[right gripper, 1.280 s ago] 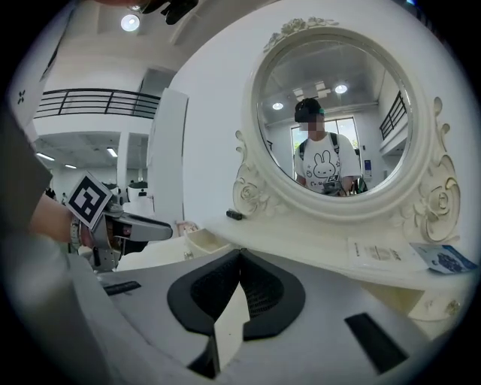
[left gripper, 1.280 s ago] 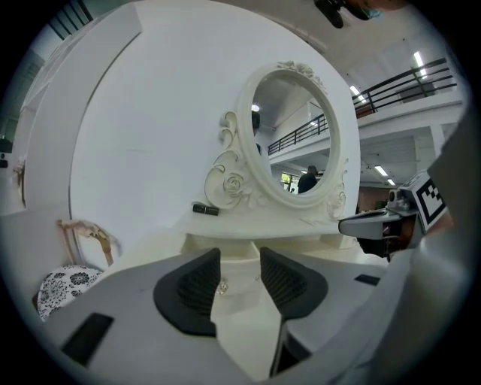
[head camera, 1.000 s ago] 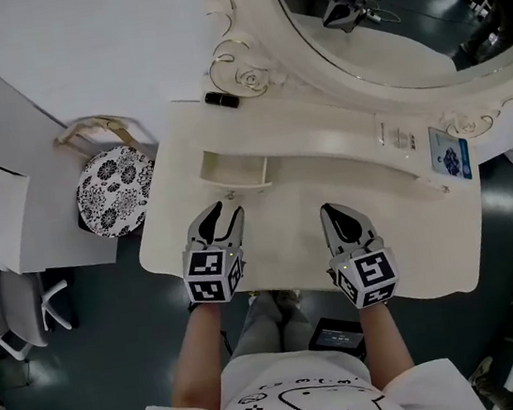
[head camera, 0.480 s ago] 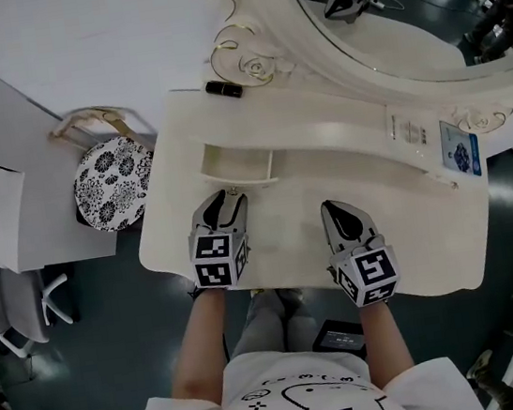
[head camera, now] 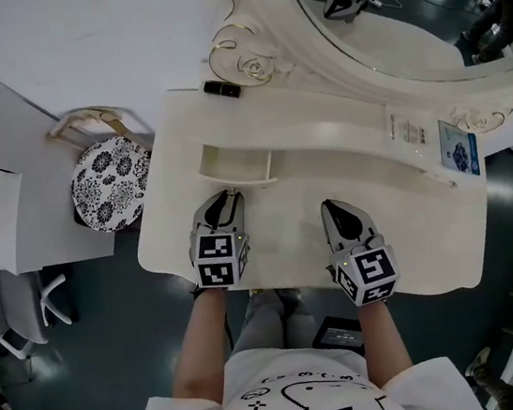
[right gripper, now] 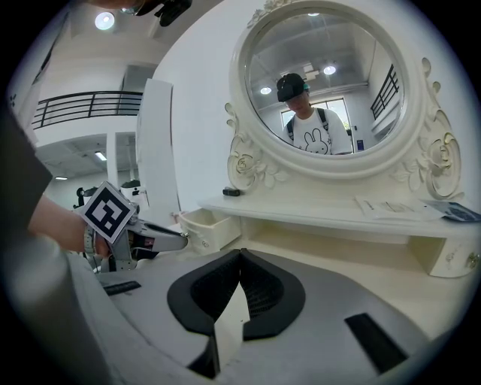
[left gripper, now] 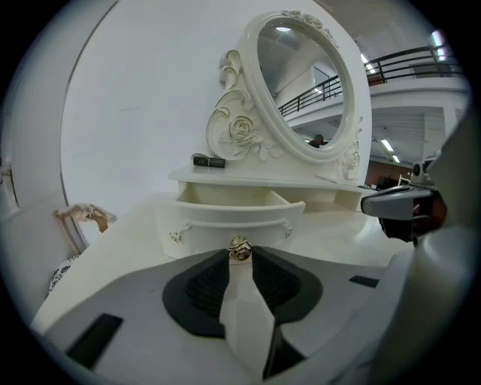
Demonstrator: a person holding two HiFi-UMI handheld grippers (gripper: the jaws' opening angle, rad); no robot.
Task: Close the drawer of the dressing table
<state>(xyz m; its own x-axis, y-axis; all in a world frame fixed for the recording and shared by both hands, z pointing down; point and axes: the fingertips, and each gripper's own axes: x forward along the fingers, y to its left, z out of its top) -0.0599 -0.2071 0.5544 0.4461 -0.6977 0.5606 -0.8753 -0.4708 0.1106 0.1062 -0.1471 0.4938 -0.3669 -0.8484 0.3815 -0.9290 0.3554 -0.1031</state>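
Observation:
The cream dressing table (head camera: 411,225) has a small drawer (head camera: 237,166) pulled out at the left under its shelf. In the left gripper view the drawer front (left gripper: 225,218) faces me, with its gold knob (left gripper: 240,249) at the jaw tips. My left gripper (head camera: 229,197) has just been closing its jaws, and both pads now touch the knob on either side. My right gripper (head camera: 335,207) hovers over the tabletop to the right, shut and empty, its tips meeting in the right gripper view (right gripper: 240,254). That view also shows the open drawer (right gripper: 204,225) at left.
An oval mirror (head camera: 401,18) rises behind the shelf. A black tube (head camera: 222,88) lies on the shelf's left end, and cards (head camera: 455,150) stand at its right. A stool with a black-and-white patterned seat (head camera: 110,185) stands left of the table.
The left gripper has moved forward to the drawer front and its jaws have narrowed around the knob. The right gripper has stayed put.

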